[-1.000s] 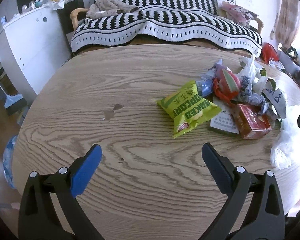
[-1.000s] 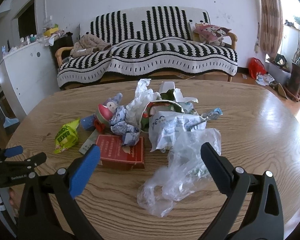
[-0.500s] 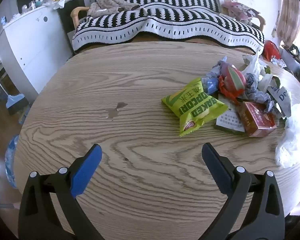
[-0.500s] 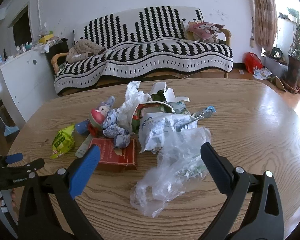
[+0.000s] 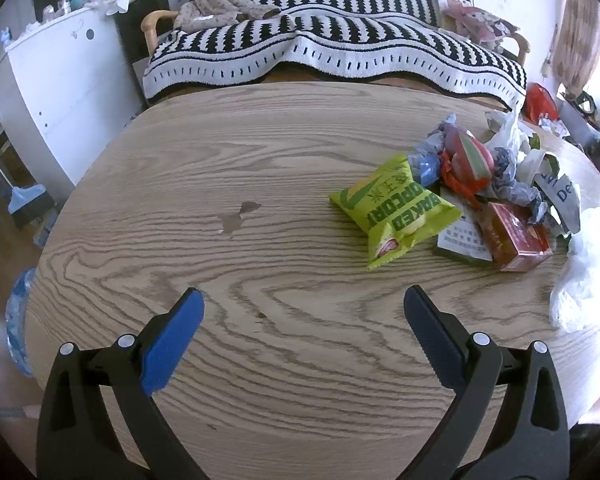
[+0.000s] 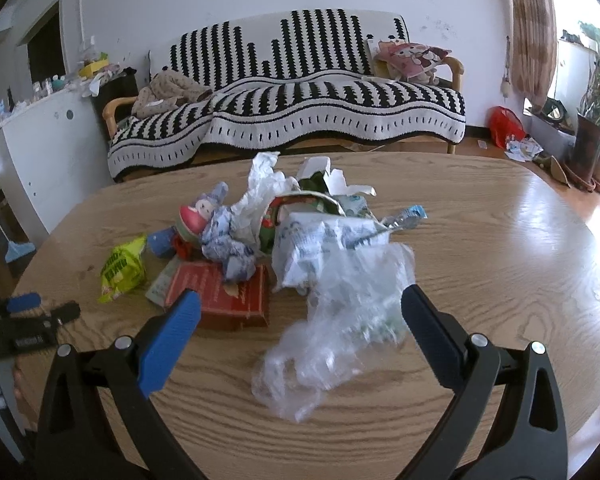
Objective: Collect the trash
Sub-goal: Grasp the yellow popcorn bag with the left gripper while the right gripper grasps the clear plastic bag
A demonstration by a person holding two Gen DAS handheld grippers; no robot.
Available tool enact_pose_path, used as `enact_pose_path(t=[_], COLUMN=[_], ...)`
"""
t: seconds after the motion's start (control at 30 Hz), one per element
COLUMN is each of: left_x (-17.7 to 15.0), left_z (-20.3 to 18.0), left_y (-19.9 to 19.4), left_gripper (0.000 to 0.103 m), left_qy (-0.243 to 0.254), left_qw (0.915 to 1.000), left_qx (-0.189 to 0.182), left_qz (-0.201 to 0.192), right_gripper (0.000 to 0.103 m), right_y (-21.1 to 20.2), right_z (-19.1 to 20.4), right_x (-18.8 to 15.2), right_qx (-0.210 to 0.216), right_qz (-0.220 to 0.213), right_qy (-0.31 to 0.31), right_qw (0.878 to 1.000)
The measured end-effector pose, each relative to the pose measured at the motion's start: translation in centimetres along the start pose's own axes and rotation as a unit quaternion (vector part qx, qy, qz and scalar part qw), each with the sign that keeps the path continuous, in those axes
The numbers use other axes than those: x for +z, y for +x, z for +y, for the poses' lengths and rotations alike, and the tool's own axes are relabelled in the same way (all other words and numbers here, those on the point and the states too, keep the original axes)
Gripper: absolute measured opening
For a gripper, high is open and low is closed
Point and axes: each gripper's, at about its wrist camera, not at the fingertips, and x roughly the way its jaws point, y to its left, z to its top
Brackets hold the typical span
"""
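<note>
A living room with a striped sofa (image 6: 288,112) is sitting behind a wooden table (image 5: 228,320), and the trash is lying in a loose heap on the table's right half, as the left camera shows it. The left gripper (image 5: 300,308) is hovering over bare wood with its jaws spread wide and nothing between them; the green snack bag (image 5: 396,212) is lying ahead and to its right, at the near edge of the heap. The right gripper (image 6: 300,312) is also standing wide open, with the clear plastic bag (image 6: 336,328) lying just ahead between its fingers (whether a pad is touching the film is hard to tell through the blur).

The plastic bag is looking like the riskiest thing here: thin, slack film is likely to slip out of a shallow pinch, or to drag the white wrapper (image 6: 320,244) along with it. The red box (image 6: 228,296) is carrying crumpled blue-and-white paper (image 6: 228,248), so lifting it first is likely to spill that. The snack bag is puffy and glossy, and a grip across its middle may be squeezing it sideways instead of holding it.
</note>
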Motion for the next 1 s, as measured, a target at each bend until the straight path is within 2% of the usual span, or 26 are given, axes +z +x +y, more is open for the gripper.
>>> enact_pose_path(t=[0.13, 0.27, 0.33, 0.4, 0.5, 0.57, 0.63, 0.7, 0.8, 0.87, 0.9, 0.93, 0.97, 1.0], left_x=[-0.1, 0.6, 1.2, 1.8, 2.8, 3.8, 4.2, 4.4, 4.7, 4.7, 4.7, 4.7, 4.7, 4.7], left_z=[0.6, -0.3, -1.4, -2.2, -2.9, -3.3, -3.7, -4.4, -4.9, -4.9, -4.7, -4.5, -4.1, -3.8], left_y=[0.1, 0.5, 1.1, 2.0, 3.6, 4.2, 4.6, 5.5, 6.4, 6.7, 7.0, 7.1, 7.2, 7.2], left_gripper=[0.097, 0.097, 0.097, 0.097, 0.097, 0.097, 0.097, 0.097, 0.097, 0.097, 0.097, 0.097, 0.097, 0.097], left_qy=[0.002, 0.004, 0.011, 0.012, -0.012, -0.033, -0.039, -0.023, -0.001, 0.006, 0.006, 0.003, -0.001, -0.004], left_qw=[1.0000, 0.9998, 0.9995, 0.9996, 0.9997, 0.9987, 0.9989, 0.9994, 0.9994, 0.9994, 0.9995, 0.9997, 0.9998, 0.9999], left_qx=[-0.007, -0.017, -0.029, -0.024, -0.019, -0.037, -0.022, 0.022, 0.034, 0.035, 0.032, 0.024, 0.017, 0.011], left_qz=[-0.005, -0.007, -0.010, -0.008, -0.011, -0.007, -0.014, -0.012, -0.003, 0.002, 0.006, 0.009, 0.010, 0.005], right_gripper=[0.097, 0.097, 0.097, 0.097, 0.097, 0.097, 0.097, 0.097, 0.097, 0.084, 0.068, 0.057, 0.053, 0.041], right_y=[-0.4, -0.6, -0.2, 0.6, 1.7, 2.4, 3.2, 4.1, 4.6, 4.9, 5.2, 5.3, 5.3, 5.2], right_z=[-1.2, -2.3, -2.7, -2.9, -3.0, -3.2, -3.6, -3.7, -3.6, -3.5, -3.7, -3.9, -4.1, -4.1], right_x=[-0.7, -1.0, -1.3, -1.6, -1.8, -1.7, -1.8, -1.9, -2.2, -2.4, -2.6, -2.7, -2.8, -2.8], right_qx=[-0.005, -0.018, -0.017, -0.012, -0.015, -0.019, -0.026, -0.026, -0.012, -0.001, 0.012, 0.026, 0.041, 0.050], right_qz=[0.001, -0.001, 0.013, 0.032, 0.046, 0.048, 0.051, 0.069, 0.078, 0.088, 0.098, 0.103, 0.107, 0.108], right_qy=[0.012, 0.017, 0.015, 0.012, 0.010, 0.017, 0.022, 0.024, 0.020, 0.018, 0.022, 0.030, 0.038, 0.043], right_qw=[1.000, 1.000, 1.000, 0.999, 0.999, 0.999, 0.998, 0.997, 0.997, 0.996, 0.995, 0.994, 0.993, 0.992])
